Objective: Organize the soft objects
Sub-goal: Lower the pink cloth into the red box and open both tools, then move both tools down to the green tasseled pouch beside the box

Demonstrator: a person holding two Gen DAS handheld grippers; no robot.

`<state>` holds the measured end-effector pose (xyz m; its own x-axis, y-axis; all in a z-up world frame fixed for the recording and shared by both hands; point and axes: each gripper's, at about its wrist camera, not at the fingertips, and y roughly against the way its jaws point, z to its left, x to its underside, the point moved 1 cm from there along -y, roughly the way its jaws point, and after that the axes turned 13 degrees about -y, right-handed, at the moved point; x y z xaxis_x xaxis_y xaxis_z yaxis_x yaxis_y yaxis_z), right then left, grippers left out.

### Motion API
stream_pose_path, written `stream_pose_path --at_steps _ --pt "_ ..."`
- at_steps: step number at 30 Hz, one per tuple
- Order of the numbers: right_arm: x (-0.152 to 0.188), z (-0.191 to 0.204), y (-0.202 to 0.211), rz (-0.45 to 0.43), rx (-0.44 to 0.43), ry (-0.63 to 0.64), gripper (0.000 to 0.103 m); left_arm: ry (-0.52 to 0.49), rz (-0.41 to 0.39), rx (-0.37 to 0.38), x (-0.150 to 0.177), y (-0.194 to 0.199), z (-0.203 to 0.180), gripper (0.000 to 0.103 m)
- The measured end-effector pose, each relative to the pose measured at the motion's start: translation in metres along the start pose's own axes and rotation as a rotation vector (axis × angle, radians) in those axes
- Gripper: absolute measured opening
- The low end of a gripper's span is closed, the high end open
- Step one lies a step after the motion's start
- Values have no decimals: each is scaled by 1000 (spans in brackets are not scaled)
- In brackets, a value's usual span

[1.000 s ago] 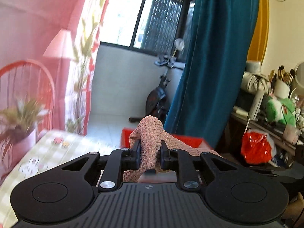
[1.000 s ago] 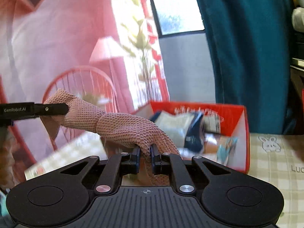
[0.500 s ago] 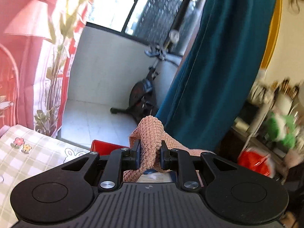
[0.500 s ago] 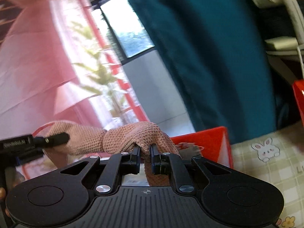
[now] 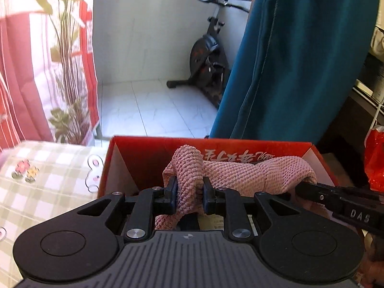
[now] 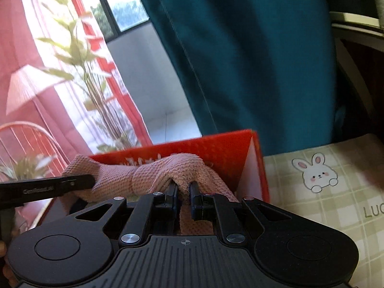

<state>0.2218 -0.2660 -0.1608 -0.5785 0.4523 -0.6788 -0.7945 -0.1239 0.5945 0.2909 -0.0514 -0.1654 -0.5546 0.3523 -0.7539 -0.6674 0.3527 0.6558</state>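
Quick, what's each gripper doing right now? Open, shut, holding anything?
Left gripper: shut on one end of the pink knitted cloth, above the red box.
Right gripper: shut on the cloth's other end.

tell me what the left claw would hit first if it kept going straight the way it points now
Probably the far inner wall of the red cardboard box. The left claw, shut on the pink knitted cloth, points down into the box; the printed back wall lies just beyond the cloth, though depth is hard to judge.
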Motion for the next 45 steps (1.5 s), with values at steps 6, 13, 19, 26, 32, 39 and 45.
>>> stream_pose_path --at_steps 6,13,19,26,32,39,45 --pt "3 14 -6 45 47 73 21 35 -22 42 0 6 10 56" --pt "9 16 26 31 29 102 39 59 -78 51 1 42 7 72" --pt "17 25 66 11 7 174 43 26 -127 46 9 83 -6 78" --pt "38 24 113 7 -17 222 44 -49 -143 32 39 121 -34 81" --pt "63 17 150 3 -31 251 48 -86 -147 49 72 141 -54 81" --pt "102 -10 166 68 14 262 49 -67 -113 74 111 142 -70 81" --pt "132 -26 172 114 56 325 63 -45 -57 103 140 133 -78 81"
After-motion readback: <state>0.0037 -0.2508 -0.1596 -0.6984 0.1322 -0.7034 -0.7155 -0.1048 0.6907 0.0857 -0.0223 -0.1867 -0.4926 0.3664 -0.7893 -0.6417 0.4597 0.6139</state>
